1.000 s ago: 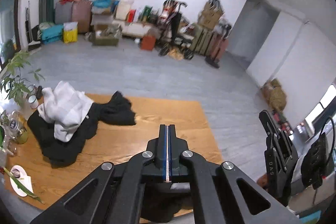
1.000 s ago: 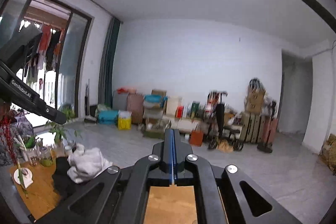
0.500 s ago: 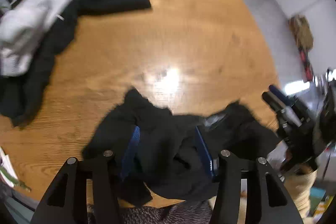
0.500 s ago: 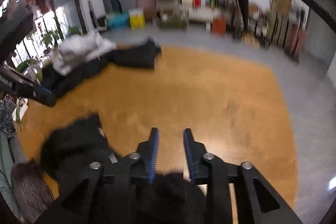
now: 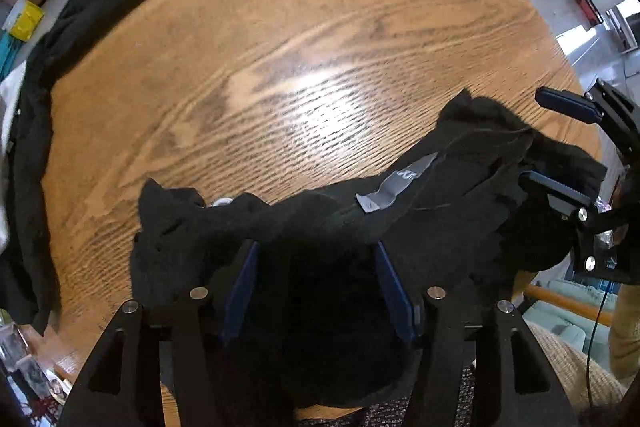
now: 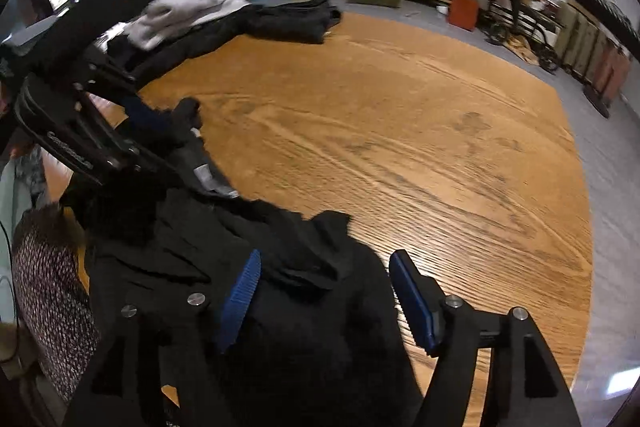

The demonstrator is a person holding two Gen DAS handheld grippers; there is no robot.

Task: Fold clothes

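The left gripper (image 5: 316, 281) points straight down over the near table (image 5: 320, 27) edge, its jaws opening with the crumpled black garment (image 5: 440, 195) lying loose between them. The right gripper (image 6: 324, 291), tilted steeply down beside it, is opening over the same cloth. Folding looks barely begun: the garment is bunched, and a pile of clothes (image 6: 224, 11) waits at the far corner.

Grey garment label (image 5: 394, 183) (perhaps lettered), illegible

Garment: black garment (image 5: 460, 195), crumpled, lay bunched along the near edge of the wooden table (image 5: 304, 27).
Label: grey tag (image 5: 394, 183) faced up.
Other clothes: black-and-white heap (image 6: 208, 11) at far corner.
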